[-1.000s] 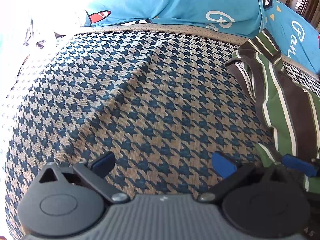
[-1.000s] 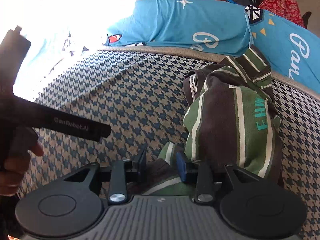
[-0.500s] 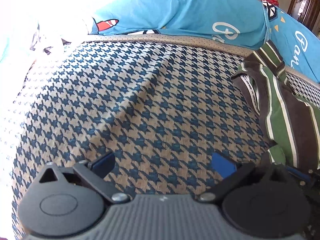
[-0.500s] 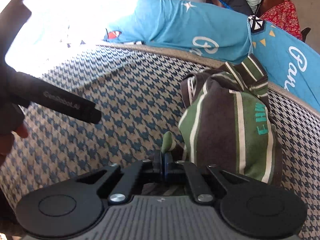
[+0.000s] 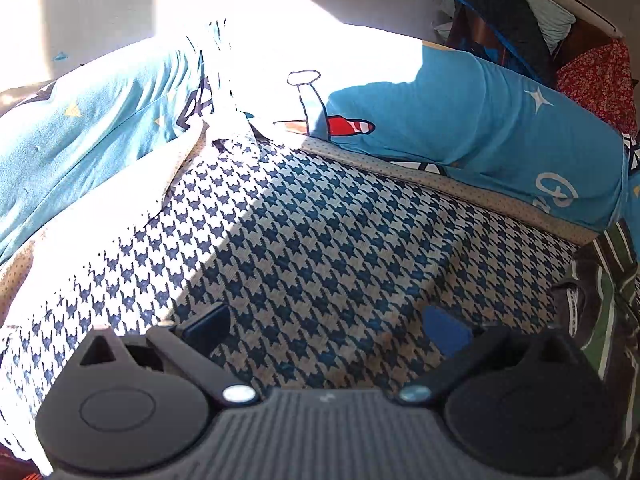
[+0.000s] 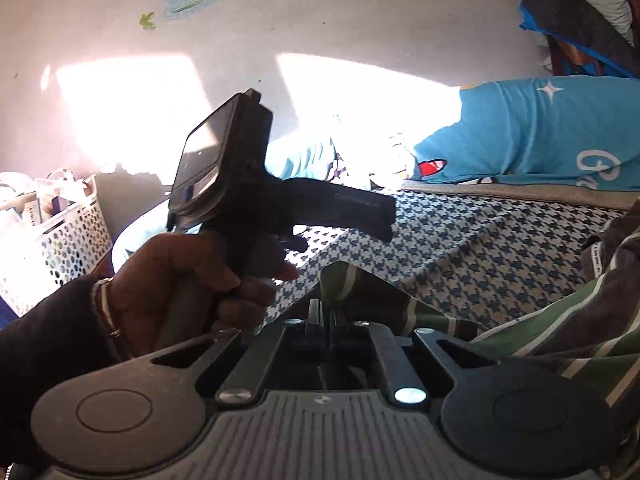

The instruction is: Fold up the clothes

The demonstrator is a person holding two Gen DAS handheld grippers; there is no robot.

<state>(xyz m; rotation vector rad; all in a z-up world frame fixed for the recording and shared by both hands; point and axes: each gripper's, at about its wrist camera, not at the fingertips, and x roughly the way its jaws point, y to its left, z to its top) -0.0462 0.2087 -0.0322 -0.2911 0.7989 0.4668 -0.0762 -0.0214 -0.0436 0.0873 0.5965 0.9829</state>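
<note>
A green, brown and white striped garment lies crumpled on the houndstooth bed cover at the right. My right gripper is shut on one corner of it, and the cloth stretches from the jaws off to the right, lifted above the cover. In the left wrist view only the garment's edge shows, at the far right. My left gripper is open over bare bed cover, with nothing between its blue pads. A hand holds that left gripper up to the left of the right one.
Blue printed pillows line the far edge of the bed. A white perforated basket stands on the left beside the bed. Clothes are piled on furniture at the back right. Strong sunlight washes out the wall and the bedding.
The right jaws closed on the garment's corner, then rose and tilted upward with it. The left gripper lifted and swung away to the left, still open.
</note>
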